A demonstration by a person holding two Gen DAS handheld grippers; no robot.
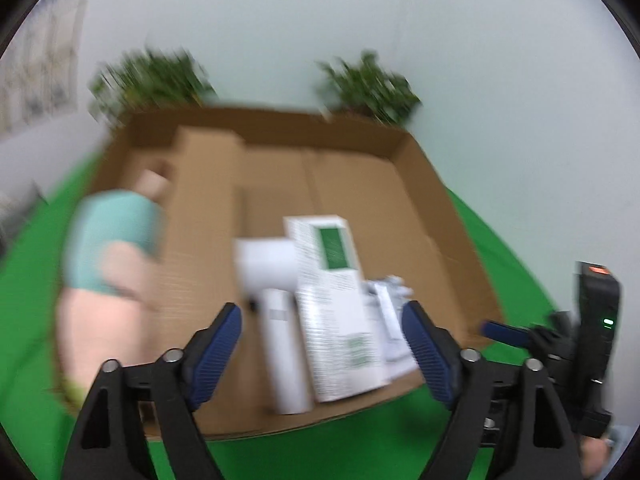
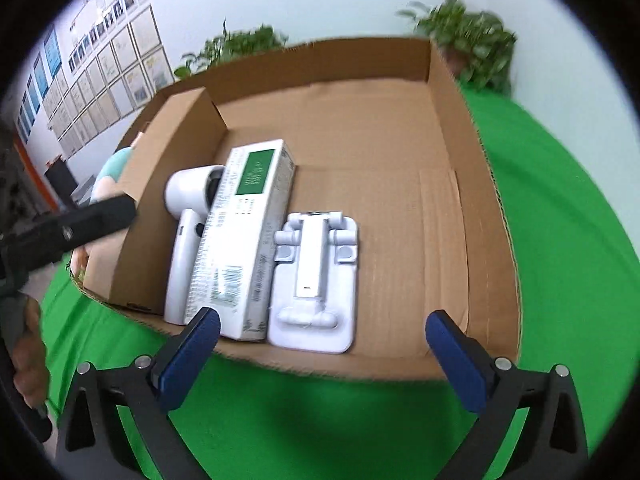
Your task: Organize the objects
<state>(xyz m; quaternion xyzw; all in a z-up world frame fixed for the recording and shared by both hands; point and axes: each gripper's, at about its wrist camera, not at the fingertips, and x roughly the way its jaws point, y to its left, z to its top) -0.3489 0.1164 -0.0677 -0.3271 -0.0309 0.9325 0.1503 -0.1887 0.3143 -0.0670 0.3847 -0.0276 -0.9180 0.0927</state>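
Note:
A shallow cardboard box (image 2: 472, 168) lies on a green cloth. In it, side by side near the front wall, lie a white hair dryer (image 2: 184, 240), a long white carton with a green label (image 2: 244, 248) and a white folding stand (image 2: 314, 280). My right gripper (image 2: 322, 332) is open and empty above the box's front edge. My left gripper (image 1: 322, 326) is open and empty over the hair dryer (image 1: 276, 320) and the carton (image 1: 336, 300); the view is blurred. A pink and teal plush toy (image 1: 108, 256) sits in the box's left compartment.
A cardboard divider (image 2: 160, 184) walls off the left compartment. Two potted plants (image 2: 468, 40) stand behind the box by the pale wall. The right gripper's body (image 1: 592, 344) shows at the right of the left wrist view. The green cloth (image 2: 560, 240) surrounds the box.

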